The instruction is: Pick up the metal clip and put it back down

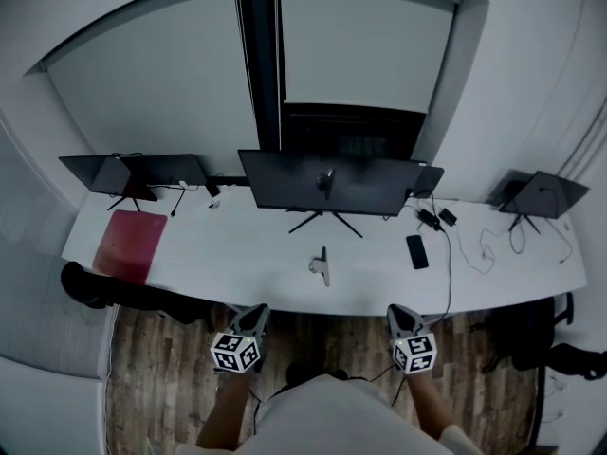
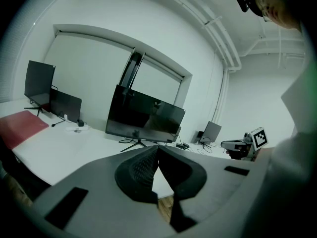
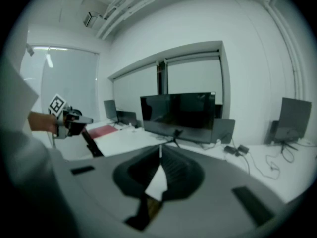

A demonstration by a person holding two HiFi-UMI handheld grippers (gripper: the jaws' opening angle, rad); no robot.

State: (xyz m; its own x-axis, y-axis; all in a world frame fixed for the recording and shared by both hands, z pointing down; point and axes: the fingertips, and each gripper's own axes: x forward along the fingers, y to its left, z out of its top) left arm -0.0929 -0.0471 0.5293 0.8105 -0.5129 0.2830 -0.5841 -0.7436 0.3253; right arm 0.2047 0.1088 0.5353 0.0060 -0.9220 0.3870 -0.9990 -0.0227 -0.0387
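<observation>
- Metal clip (image 1: 322, 266) is lying flat on the white desk (image 1: 237, 254), out ahead of both grippers and roughly between them. Neither one is touching it.
- Red mat (image 1: 130, 243) sits way off to the left gripper's left, near the desk's end.
- Left gripper (image 2: 157, 148) has its jaws pressed together with nothing in them, and it's held short of the desk's near edge, over the wood floor (image 1: 161, 377).
- Big monitor (image 1: 327, 183) stands beyond the clip, ahead of both grippers.
- Right gripper (image 3: 160, 150) is the same deal: jaws closed tight on nothing, short of the desk edge.
- Black phone (image 1: 416, 251) lies just ahead of the right gripper, to the clip's right.
</observation>
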